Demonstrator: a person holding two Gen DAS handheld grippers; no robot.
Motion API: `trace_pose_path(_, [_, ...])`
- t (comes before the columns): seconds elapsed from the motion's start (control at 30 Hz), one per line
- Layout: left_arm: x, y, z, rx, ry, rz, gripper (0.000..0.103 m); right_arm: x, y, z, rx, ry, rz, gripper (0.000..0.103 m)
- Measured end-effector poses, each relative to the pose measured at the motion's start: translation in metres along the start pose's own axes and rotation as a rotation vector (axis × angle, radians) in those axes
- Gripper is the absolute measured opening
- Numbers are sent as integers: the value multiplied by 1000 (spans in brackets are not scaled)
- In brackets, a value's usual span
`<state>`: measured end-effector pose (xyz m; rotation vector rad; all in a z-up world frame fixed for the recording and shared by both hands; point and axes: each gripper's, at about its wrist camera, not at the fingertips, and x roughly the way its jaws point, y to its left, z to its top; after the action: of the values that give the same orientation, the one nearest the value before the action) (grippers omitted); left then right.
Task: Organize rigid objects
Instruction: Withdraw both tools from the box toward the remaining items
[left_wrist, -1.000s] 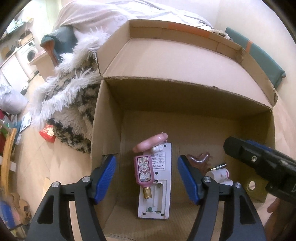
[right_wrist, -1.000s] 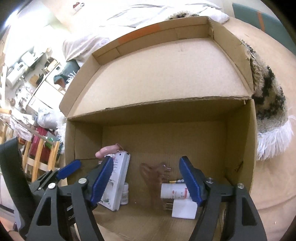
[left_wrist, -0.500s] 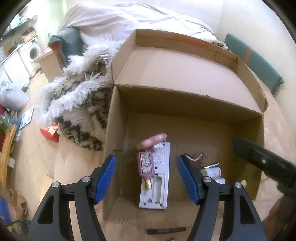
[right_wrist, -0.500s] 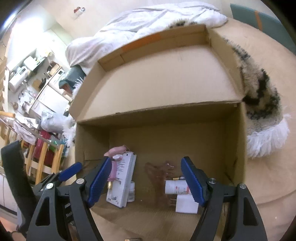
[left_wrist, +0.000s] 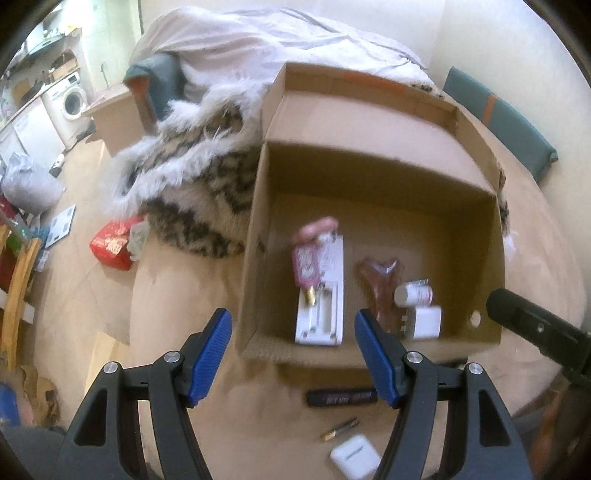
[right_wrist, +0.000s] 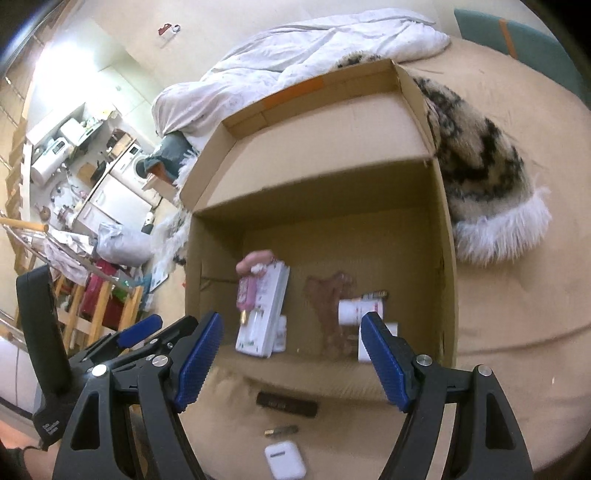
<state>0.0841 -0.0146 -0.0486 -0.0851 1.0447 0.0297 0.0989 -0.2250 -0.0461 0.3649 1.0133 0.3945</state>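
An open cardboard box (left_wrist: 369, 177) (right_wrist: 439, 236) lies on the tan bed. Inside it are a white remote-like device (left_wrist: 323, 295) (right_wrist: 264, 310) with a pink bottle (left_wrist: 304, 264) (right_wrist: 246, 291) on it, a brown comb (left_wrist: 382, 284) (right_wrist: 328, 299), a white pill bottle (left_wrist: 413, 294) (right_wrist: 356, 310) and a small white cube (left_wrist: 424, 323). In front of the box lie a black bar (left_wrist: 341, 397) (right_wrist: 286, 400), a small gold stick (left_wrist: 340, 434) (right_wrist: 281, 431) and a white earbud case (left_wrist: 354, 459) (right_wrist: 284, 461). My left gripper (left_wrist: 293, 356) and right gripper (right_wrist: 291, 360) are open and empty above the box's near edge.
A furry leopard-print blanket (left_wrist: 192, 177) (right_wrist: 487, 173) lies beside the box, a white duvet (left_wrist: 277, 48) (right_wrist: 314, 48) behind it. A red packet (left_wrist: 112, 247) lies on the floor at the left, near a wooden rack (left_wrist: 14, 295). The other gripper's black body (left_wrist: 543, 336) (right_wrist: 40, 332) shows at the edges.
Both grippers have drawn back and up from inside the box. The box's near edge and the black bar, gold stick and earbud case on the bed have come into view.
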Motion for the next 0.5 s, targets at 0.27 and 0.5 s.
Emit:
trace_pose_path(0.27, [0,25,-27,-71,27,16,66,8,0,-40,10,93,-3,81])
trace_pose_path(0.5, [5,42,-38,-147,59,3,66,38,-7,-63,51,237,-14,81])
